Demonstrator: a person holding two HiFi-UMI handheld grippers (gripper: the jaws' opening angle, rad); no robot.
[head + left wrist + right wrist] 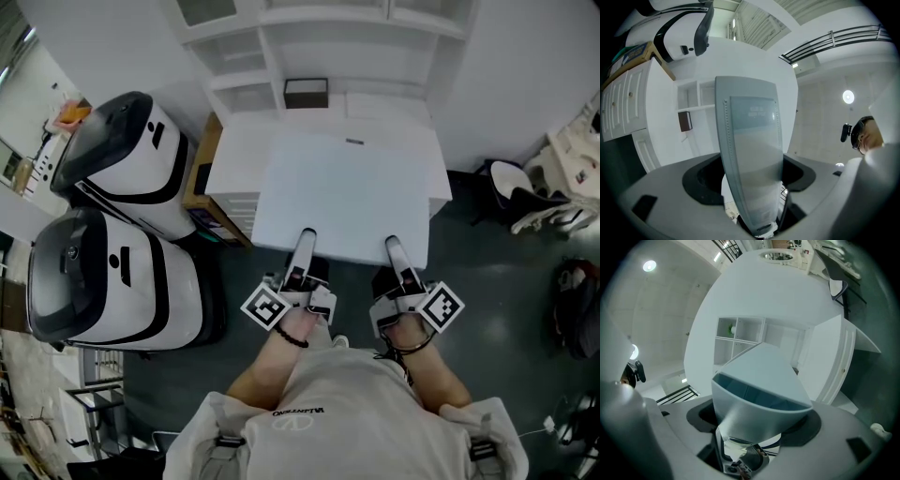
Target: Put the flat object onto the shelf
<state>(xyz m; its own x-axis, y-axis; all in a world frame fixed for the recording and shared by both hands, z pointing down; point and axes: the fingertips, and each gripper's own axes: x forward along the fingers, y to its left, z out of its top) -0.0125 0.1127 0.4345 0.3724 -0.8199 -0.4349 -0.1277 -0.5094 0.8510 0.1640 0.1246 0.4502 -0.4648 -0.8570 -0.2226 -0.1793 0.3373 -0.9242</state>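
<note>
Before the shelf (309, 56), left hand-held gripper (306, 239) and right hand-held gripper (394, 247) clamped on flat board (347, 187); underside hidden

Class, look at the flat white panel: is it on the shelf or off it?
Off it. The left gripper and right gripper clamp the near edge of the flat white panel, short of the shelf unit.

Behind the flat board (347, 197), the shelf (242, 81)
</note>
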